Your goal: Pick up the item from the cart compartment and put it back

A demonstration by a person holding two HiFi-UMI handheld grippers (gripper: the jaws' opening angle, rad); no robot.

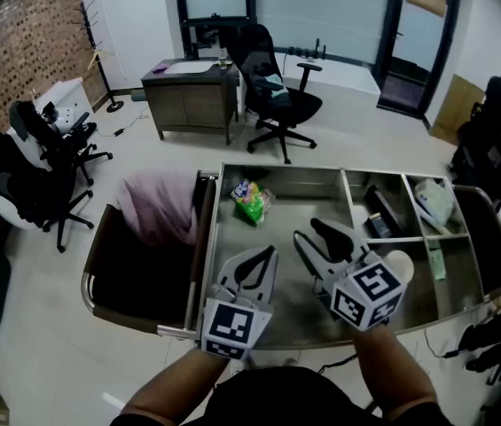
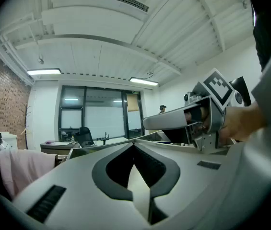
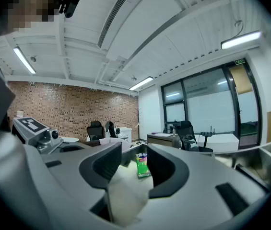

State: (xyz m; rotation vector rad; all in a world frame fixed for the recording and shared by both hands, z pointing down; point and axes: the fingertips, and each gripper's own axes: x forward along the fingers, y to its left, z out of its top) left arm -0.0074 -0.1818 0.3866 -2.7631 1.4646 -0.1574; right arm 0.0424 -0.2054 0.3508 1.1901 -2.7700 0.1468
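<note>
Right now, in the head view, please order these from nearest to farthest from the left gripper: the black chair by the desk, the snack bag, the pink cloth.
From the left gripper:
1. Snack bag, just ahead, inside the cart.
2. Pink cloth, farther off to the left.
3. Black chair, far back, by the desk, beyond the cart.

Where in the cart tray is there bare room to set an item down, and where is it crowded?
Free: the large left compartment, bare steel between the green packet at its far end and the divider. Crowded: the right compartments, holding a dark item and a white bag.
</note>
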